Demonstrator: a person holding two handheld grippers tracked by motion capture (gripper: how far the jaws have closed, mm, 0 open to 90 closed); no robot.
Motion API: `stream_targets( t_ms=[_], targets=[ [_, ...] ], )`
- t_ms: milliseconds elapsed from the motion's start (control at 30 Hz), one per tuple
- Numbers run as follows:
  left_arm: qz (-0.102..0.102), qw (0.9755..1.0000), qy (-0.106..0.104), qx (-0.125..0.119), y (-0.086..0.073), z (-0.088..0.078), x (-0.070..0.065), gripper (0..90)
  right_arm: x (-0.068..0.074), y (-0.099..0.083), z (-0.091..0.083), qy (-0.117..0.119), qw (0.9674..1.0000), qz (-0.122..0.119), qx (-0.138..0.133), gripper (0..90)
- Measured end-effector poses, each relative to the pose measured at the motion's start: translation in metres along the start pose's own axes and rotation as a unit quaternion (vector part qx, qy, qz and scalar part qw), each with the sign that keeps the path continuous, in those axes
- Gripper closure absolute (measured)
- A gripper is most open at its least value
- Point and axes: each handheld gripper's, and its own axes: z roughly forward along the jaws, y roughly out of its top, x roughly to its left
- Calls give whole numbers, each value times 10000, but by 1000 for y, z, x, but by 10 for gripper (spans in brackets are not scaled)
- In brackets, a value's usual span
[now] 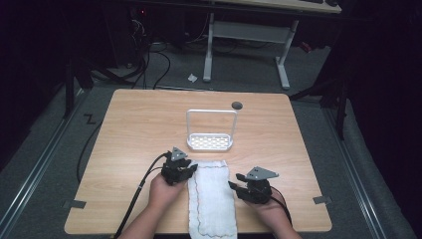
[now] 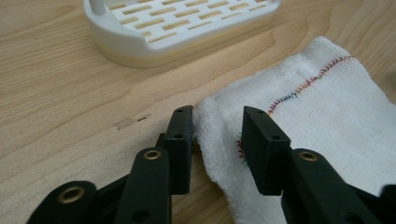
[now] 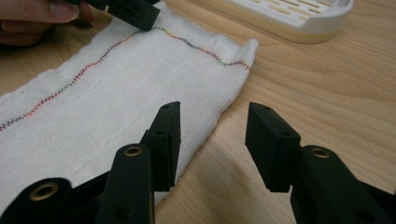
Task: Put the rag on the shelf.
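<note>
A long white cloth [image 1: 213, 199] with a multicoloured stitched hem lies flat on the wooden table [image 1: 139, 124], running off the near edge. My left gripper [image 1: 186, 167] sits at the cloth's far left corner. In the left gripper view its jaws [image 2: 217, 123] stand apart astride the cloth's edge [image 2: 322, 102], not pressing it. My right gripper [image 1: 236, 181] is at the cloth's right side. In the right gripper view it [image 3: 215, 116] is open, one jaw over the cloth [image 3: 116, 93] and the other over bare wood.
A white slotted rack [image 1: 210, 142] with a tall wire hoop stands just beyond the cloth, at mid-table. A small dark round spot [image 1: 237, 105] marks the table behind it. Cables trail off the table's left side. A white desk frame [image 1: 249, 35] stands on the floor beyond.
</note>
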Motion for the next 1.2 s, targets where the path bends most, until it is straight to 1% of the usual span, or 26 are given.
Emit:
stream_targets(
  t_ms=[100, 200, 233, 333, 467, 500, 533, 567, 667, 700, 767, 833, 867, 933, 1000, 1033, 1100, 1133, 1167, 1200],
  targets=[
    [26, 10000, -30, 20, 0, 1, -1, 700, -1, 0, 2, 4, 10000, 16, 14, 528],
    [168, 9998, -27, 48, 1, 2, -5, 768, -2, 1, 3, -1, 10000, 56, 15, 511],
    [185, 9998, -42, 51, 0, 2, -5, 786, -3, 1, 4, 0, 10000, 97, 22, 503],
    [73, 9999, -144, 55, 0, 2, -2, 806, -4, 3, 7, 7, 9999, 156, 34, 482],
    [87, 9998, -138, 59, 0, 2, -3, 812, -4, 10, 11, -17, 9997, 247, -7, 474],
    [54, 9998, -162, 53, 0, 2, -2, 813, -4, 14, 12, -47, 9997, 240, -35, 473],
    [19, 9998, -196, 62, 0, 2, -1, 813, -4, 17, 14, -55, 9996, 282, -73, 473],
    [-27, 9997, -237, 56, 0, 2, 1, 814, -5, 21, 16, -28, 9994, 336, -53, 466],
    [-123, 9994, -318, 67, 1, 2, 3, 816, -2, 32, 25, -33, 9995, 306, 32, 480],
    [-128, 9994, -322, 58, 1, 2, 3, 816, -2, 35, 29, -61, 9996, 278, 55, 479],
    [-117, 9994, -317, 69, 1, 2, 3, 816, -4, 41, 37, -46, 9995, 306, 106, 479],
    [-115, 9994, -316, 68, 1, 2, 3, 816, -7, 46, 45, -71, 9991, 399, 138, 486],
    [-118, 9994, -315, 69, 1, 2, 3, 816, -10, 47, 48, -77, 9990, 420, 130, 495],
    [-105, 9994, -309, 67, 1, 2, 3, 816, -14, 47, 53, -47, 9984, 543, 117, 521],
    [-104, 9995, -306, 65, 1, 2, 3, 816, -15, 47, 55, -54, 9985, 543, 105, 526],
    [-108, 9994, -311, 67, 1, 2, 3, 816, -15, 44, 59, -17, 9983, 542, 226, 549],
    [-107, 9994, -311, 67, 1, 2, 3, 816, -13, 42, 61, -74, 9986, 461, 268, 562],
    [-107, 9994, -309, 66, 1, 2, 3, 815, -13, 42, 62, -103, 9985, 458, 273, 575],
    [-103, 9995, -306, 66, 1, 2, 3, 815, -13, 41, 63, -144, 9982, 498, 291, 579],
    [-103, 9995, -306, 66, 1, 2, 3, 815, -15, 41, 63, -127, 9980, 543, 293, 587]
  ],
)
